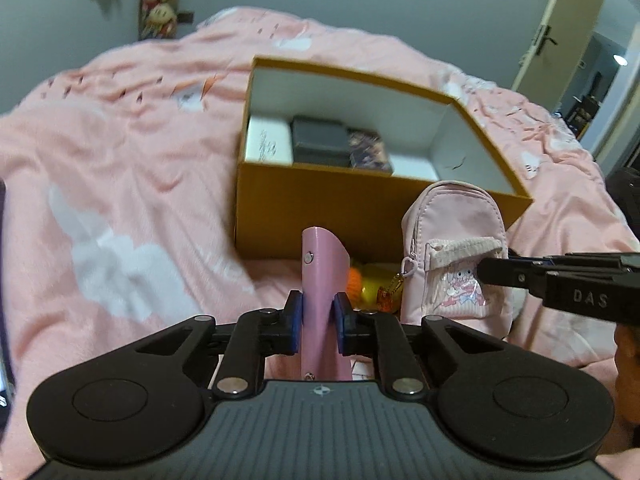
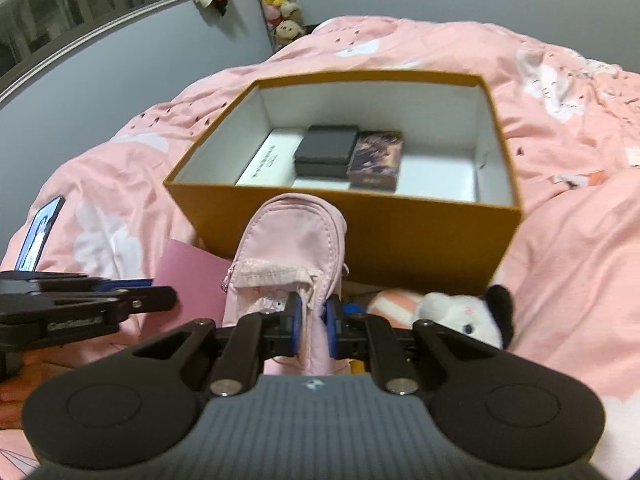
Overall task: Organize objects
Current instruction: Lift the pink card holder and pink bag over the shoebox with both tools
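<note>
The left gripper point(image 1: 317, 322) pinched a pink booklet point(image 1: 321, 280) upright between its blue pads, just in front of the open orange box point(image 1: 360, 208) on the pink bedspread point(image 1: 120, 184). The right gripper point(image 2: 311, 320) was clamped on the pocket fabric of a small pink backpack point(image 2: 294, 240), also near the box's front wall. Inside lay 1 white box point(image 2: 272, 158), 1 black case point(image 2: 328, 150) and 1 dark card box point(image 2: 376, 158). A plush toy point(image 2: 460, 312) lay beside the backpack.
</note>
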Available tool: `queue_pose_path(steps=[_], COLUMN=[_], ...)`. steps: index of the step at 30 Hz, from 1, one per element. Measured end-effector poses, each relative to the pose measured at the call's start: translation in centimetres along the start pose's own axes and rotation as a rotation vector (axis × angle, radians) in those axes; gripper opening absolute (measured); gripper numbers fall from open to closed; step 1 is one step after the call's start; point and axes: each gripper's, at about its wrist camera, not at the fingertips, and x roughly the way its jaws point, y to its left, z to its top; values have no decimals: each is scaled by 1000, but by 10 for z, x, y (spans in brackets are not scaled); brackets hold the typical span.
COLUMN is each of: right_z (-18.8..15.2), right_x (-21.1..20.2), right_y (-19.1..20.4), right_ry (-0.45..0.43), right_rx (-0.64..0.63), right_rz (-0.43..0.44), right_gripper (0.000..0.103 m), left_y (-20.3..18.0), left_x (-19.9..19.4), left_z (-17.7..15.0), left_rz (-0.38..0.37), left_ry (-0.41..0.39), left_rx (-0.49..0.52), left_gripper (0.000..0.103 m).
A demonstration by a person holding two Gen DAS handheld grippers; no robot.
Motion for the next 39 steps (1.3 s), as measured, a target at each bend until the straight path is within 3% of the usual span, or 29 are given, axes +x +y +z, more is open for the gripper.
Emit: queue_pose_path(steps=[7, 13, 18, 25, 34, 39], right_z=[11, 36, 66, 105, 143, 154], right_x=[-29, -56, -62, -45, -11, 4], right_y=[-4, -12, -27, -59, -100, -116], right_ry=[-60, -128, -170, -160, -150, -147], right_rx=[-5, -21, -44, -8, 13, 19], right_rz=[7, -3, -68, -154, -248, -246], right_gripper=[12, 12, 12, 12, 12, 12], left_y=[-8, -6, -18, -40, -64, -60], left_x=[-34, -54, -43, 25, 151, 209], left_z=[16, 55, 101, 155, 181, 185], left_rz=[-50, -193, -279, -307, -304, -322], left_ry=[-78, -118, -149, -114, 65, 162], left_rx=[39, -12, -27, -53, -77, -168], left_gripper=[18, 18, 18, 18, 18, 17])
